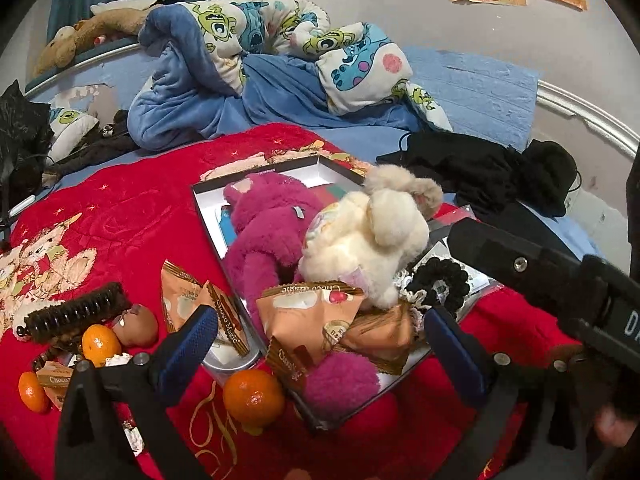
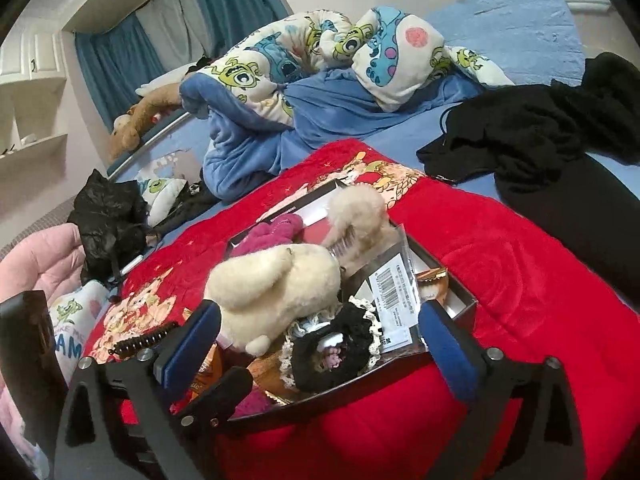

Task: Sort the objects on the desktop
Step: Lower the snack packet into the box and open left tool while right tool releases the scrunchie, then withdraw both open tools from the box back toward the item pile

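A shallow box (image 1: 208, 196) on the red blanket holds a pink plush bear (image 1: 272, 220), a cream plush (image 1: 372, 240), orange snack packets (image 1: 316, 316) and a black scrunchie (image 1: 444, 280). My left gripper (image 1: 320, 340) is open, its blue fingers straddling the snack packets at the box's near edge. An orange (image 1: 252, 396) lies just before the box. My right gripper (image 2: 316, 340) is open above the box's near corner, around the black lace scrunchie (image 2: 336, 352), with the cream plush (image 2: 276, 288) just beyond. Neither gripper holds anything.
Left of the box lie more snack packets (image 1: 180, 292), two oranges (image 1: 100, 344), a brown hair claw (image 1: 76, 312) and a round tin (image 1: 228, 360). Black clothes (image 1: 492, 172) lie at the right. A cartoon quilt (image 1: 280, 40) is heaped behind. The right gripper's body (image 1: 560, 292) crosses the left view.
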Demonstrator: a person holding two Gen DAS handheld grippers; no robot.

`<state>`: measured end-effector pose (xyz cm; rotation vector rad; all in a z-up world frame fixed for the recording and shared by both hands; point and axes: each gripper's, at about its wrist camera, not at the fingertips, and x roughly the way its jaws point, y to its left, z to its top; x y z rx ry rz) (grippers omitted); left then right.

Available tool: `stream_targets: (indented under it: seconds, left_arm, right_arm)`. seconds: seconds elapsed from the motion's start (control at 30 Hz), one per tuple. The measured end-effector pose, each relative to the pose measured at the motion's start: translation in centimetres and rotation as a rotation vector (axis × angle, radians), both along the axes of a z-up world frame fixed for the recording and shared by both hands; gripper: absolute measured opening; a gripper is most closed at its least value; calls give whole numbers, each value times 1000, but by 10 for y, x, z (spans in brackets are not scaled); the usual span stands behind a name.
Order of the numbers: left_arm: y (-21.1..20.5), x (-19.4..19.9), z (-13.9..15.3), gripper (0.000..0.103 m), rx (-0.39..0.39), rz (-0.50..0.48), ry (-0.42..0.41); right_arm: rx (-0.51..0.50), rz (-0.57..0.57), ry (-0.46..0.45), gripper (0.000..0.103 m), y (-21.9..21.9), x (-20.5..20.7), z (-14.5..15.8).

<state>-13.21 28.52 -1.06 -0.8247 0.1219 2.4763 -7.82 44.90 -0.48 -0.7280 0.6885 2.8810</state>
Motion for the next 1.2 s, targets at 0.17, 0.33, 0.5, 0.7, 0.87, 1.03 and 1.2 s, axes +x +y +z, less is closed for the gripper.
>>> stream_targets:
  seconds: [0.17, 0.33, 0.5, 0.7, 0.87, 1.03, 1.2]
  left_arm:
    - [-1, 3, 2, 103, 5, 0, 8]
    - [-4, 5, 3, 103, 9, 5, 6]
    - [-6, 5, 4, 103, 17, 9, 10]
    - [-10, 5, 7, 103, 16, 12, 17]
    - [-20, 8, 9, 103, 18, 23, 22]
    - [-36, 9, 14, 103, 41, 44, 28]
    - [-54, 9, 18, 103, 50, 72, 31]
  right_arm:
    - [-12, -12, -4, 103, 4, 3, -1]
    - [-10, -18, -14, 103, 5, 3, -2]
    - [-11, -14, -8, 103, 4, 3, -1]
    - [5, -13, -16, 103, -1, 1, -1]
    - [72, -23, -22, 103, -14, 1, 5]
    - [132, -14, -13, 103, -29, 1, 10]
    - [153, -4, -5, 103, -43, 0, 15]
